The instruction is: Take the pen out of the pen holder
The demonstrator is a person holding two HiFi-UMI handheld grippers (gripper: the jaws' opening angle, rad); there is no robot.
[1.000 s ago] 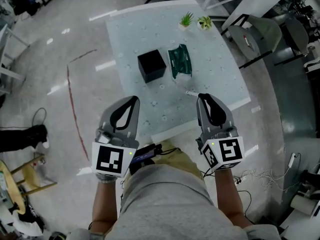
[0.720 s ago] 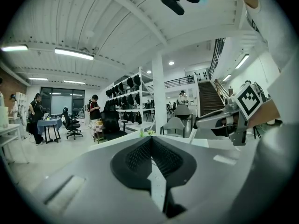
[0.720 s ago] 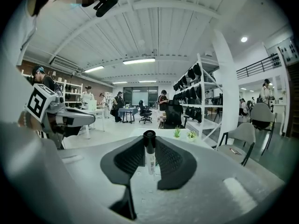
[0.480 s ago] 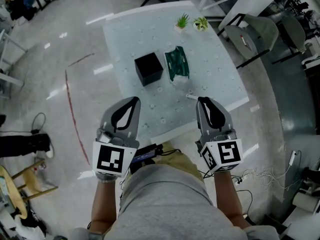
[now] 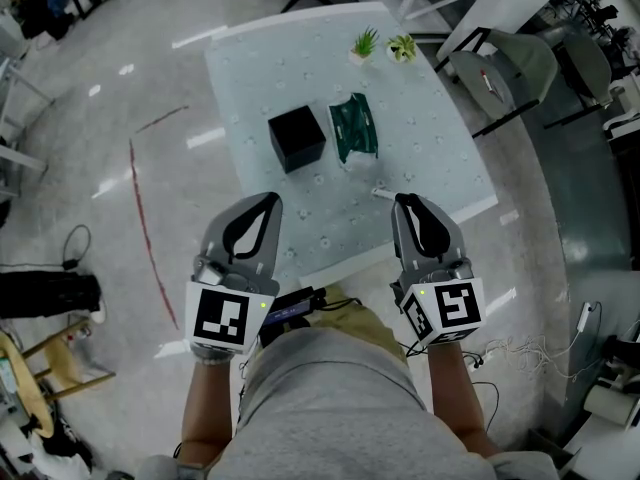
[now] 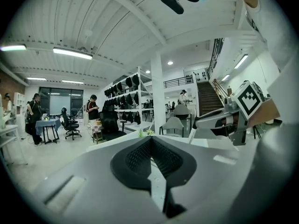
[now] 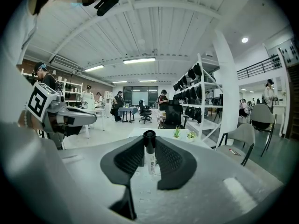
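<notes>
Already the pen point(image 7: 150, 158) is out of the pen holder point(image 5: 297, 136); it stands upright between the pads of the right gripper point(image 5: 404, 201), black cap on top and white barrel below, pinched from both sides; in the head view only a pale sliver of it shows at that gripper's tip, over the near part of the table point(image 5: 430, 148). Beside it the left gripper point(image 5: 267, 199) hangs at about the same height, over the table's near edge; in its own view its jaws are pressed together at the tips with nothing between them. Both grippers point away from the person, roughly level and well apart. The pen holder, a black open-topped cube, sits near the middle of the pale table, well beyond both grippers; just to its right lies a crumpled green pouch point(image 5: 355, 125); the two are close but whether they touch cannot be told. At the far edge stand two small potted plants point(image 5: 371, 41) side by side.
</notes>
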